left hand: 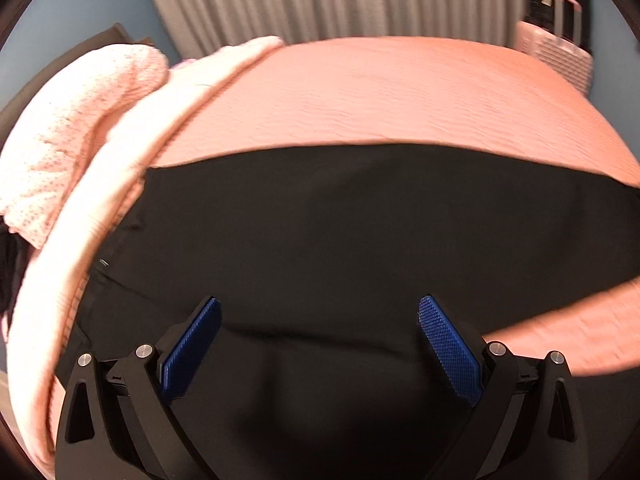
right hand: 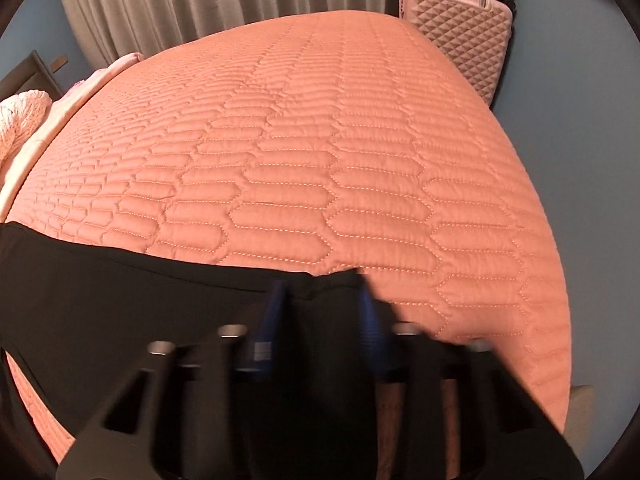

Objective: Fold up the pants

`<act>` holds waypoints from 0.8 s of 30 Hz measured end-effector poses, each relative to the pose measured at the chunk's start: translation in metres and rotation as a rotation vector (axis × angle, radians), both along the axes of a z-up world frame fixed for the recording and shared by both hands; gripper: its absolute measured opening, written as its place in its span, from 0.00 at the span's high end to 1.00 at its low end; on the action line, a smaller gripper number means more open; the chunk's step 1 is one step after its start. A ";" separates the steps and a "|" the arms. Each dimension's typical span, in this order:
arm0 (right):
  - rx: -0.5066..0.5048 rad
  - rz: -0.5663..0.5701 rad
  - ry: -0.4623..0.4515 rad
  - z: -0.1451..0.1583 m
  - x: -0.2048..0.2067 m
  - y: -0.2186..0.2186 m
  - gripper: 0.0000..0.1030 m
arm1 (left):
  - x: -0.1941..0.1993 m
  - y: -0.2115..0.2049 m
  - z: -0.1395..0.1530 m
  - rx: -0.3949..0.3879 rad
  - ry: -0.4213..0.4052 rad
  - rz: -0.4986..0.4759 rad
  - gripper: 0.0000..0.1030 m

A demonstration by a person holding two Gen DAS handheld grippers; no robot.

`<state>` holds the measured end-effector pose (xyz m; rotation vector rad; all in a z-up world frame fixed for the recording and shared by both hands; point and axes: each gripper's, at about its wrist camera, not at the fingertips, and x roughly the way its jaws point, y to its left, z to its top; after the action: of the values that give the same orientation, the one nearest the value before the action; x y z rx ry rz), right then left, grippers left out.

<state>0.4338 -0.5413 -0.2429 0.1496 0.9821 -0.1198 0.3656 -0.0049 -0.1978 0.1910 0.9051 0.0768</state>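
Black pants (left hand: 320,240) lie spread flat across the near part of a pink quilted bed (left hand: 380,92). My left gripper (left hand: 320,312) is open, its blue pads (left hand: 192,348) wide apart just above the pants, holding nothing. In the right wrist view the pants (right hand: 100,304) run in from the left. My right gripper (right hand: 320,292) is blurred by motion. Its blue pads (right hand: 276,320) stand partly apart on either side of the pants' end edge, with black cloth between them. I cannot tell whether they pinch it.
A pale pink blanket (left hand: 120,184) and a dotted pillow (left hand: 72,120) lie along the bed's left side. A pink suitcase (right hand: 460,36) stands past the far right corner. Grey curtains (right hand: 200,8) hang behind. The bed (right hand: 320,140) stretches ahead.
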 end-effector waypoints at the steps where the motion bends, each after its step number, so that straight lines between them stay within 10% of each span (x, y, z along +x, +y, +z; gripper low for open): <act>1: -0.036 0.005 0.006 0.000 0.001 0.006 0.84 | 0.012 0.013 0.001 0.004 -0.007 0.015 0.05; 9: -0.065 -0.062 0.015 -0.003 0.003 0.012 0.84 | 0.159 0.188 0.014 0.060 -0.038 0.227 0.05; 14: -0.053 -0.099 0.007 -0.005 0.003 0.011 0.84 | 0.234 0.259 -0.024 0.019 0.140 0.226 0.07; 24: -0.104 -0.146 0.003 0.005 0.002 0.024 0.85 | 0.249 0.278 -0.025 -0.103 0.151 0.185 0.76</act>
<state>0.4359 -0.5172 -0.2381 0.1251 0.9658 -0.3044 0.6147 0.2727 -0.2228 0.0167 1.0735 0.1892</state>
